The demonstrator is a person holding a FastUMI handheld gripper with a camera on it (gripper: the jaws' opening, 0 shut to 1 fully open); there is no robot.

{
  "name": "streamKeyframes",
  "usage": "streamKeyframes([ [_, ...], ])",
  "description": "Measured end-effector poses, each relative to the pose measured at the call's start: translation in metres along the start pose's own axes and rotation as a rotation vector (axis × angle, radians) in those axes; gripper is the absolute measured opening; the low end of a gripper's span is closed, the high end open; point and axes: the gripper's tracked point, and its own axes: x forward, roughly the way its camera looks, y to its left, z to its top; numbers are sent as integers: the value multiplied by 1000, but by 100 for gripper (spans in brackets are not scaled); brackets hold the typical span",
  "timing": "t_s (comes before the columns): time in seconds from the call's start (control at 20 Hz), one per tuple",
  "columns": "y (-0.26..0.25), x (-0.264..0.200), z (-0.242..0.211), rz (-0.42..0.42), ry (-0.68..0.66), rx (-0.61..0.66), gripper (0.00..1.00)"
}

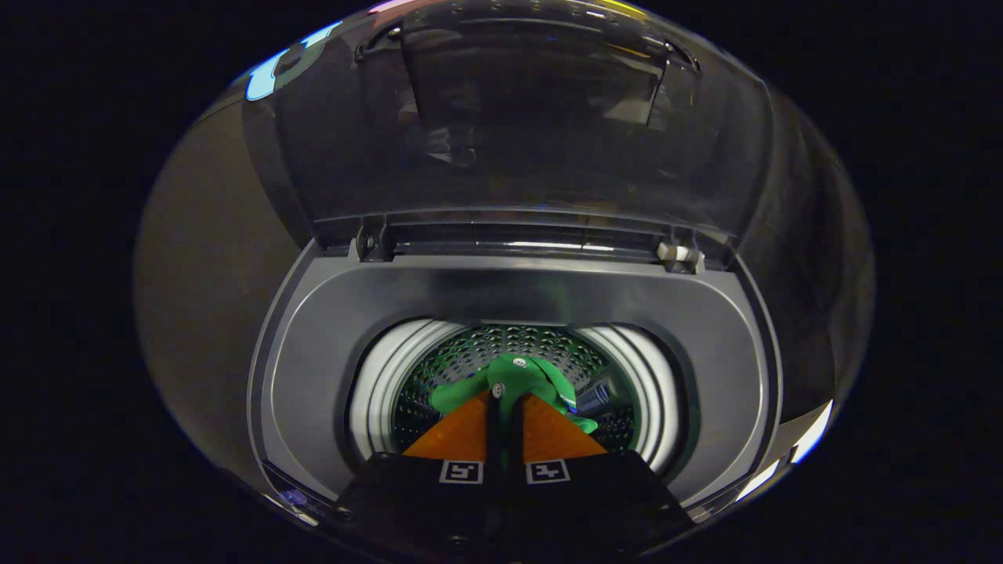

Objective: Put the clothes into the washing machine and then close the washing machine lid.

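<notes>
A green garment [513, 380] with white buttons hangs pinched between my fingers, over the mouth of the washing machine's drum [439, 368]. My gripper [505, 398] is shut on the cloth, its tips close together above the drum opening. The perforated drum wall shows behind and below the garment. The machine's dark see-through lid [509, 117] stands raised upright behind the opening, hinged at the back of the grey top frame [313, 352].
The white inner ring [376, 384] circles the drum mouth. Hinges [368, 243] sit at the back corners of the frame. A small dark and blue item [599, 395] lies inside the drum to the right of the garment.
</notes>
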Motion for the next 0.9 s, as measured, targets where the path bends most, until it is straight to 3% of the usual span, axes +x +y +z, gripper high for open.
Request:
streamKeyframes([
  [0.25,-12,18,-21,-45,96,-16,11],
  [0.4,-22,15,-28,-77,126,12,99],
  [0.9,-22,-11,-5,-81,43,11,99],
])
